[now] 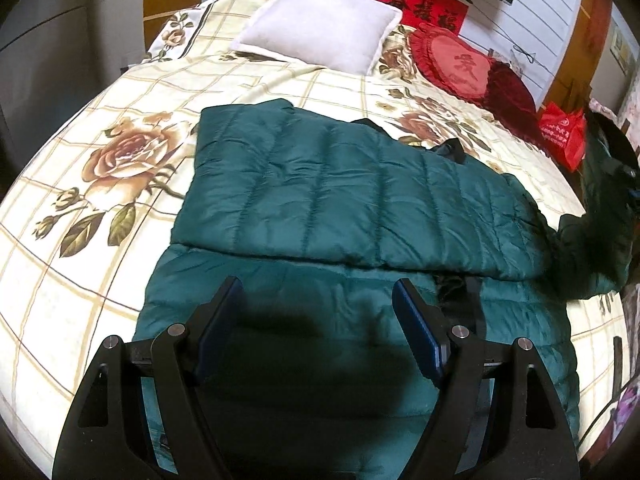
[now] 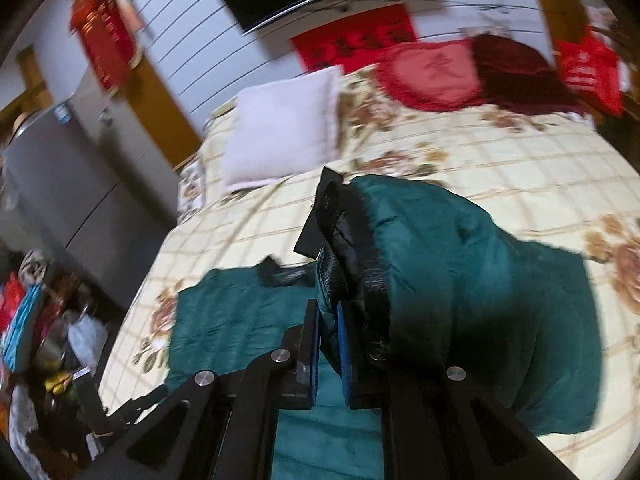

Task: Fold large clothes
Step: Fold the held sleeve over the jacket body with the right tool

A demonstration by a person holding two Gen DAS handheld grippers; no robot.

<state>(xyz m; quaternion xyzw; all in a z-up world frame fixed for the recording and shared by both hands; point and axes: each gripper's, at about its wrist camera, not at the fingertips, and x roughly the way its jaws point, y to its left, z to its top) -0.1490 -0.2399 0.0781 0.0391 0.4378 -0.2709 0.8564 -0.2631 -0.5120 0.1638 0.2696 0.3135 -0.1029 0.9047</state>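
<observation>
Seen from the left wrist, the left gripper (image 1: 318, 308) hovers with fingers wide apart and holding nothing above a dark green quilted puffer jacket (image 1: 340, 200), spread partly folded on a cream rose-patterned bedspread (image 1: 100, 140) below a white square pillow (image 1: 320, 26). Seen from the right wrist, the right gripper (image 2: 328, 340) pinches the jacket's black-trimmed edge (image 2: 360, 240), lifting that green bulk off the bedspread.

Right wrist view is pretty smeared, so the red banner (image 2: 356, 42) text is unreadable. The jacket (image 2: 472, 280) hides the bed (image 2: 500, 148) behind it, and its near end runs off-frame.
</observation>
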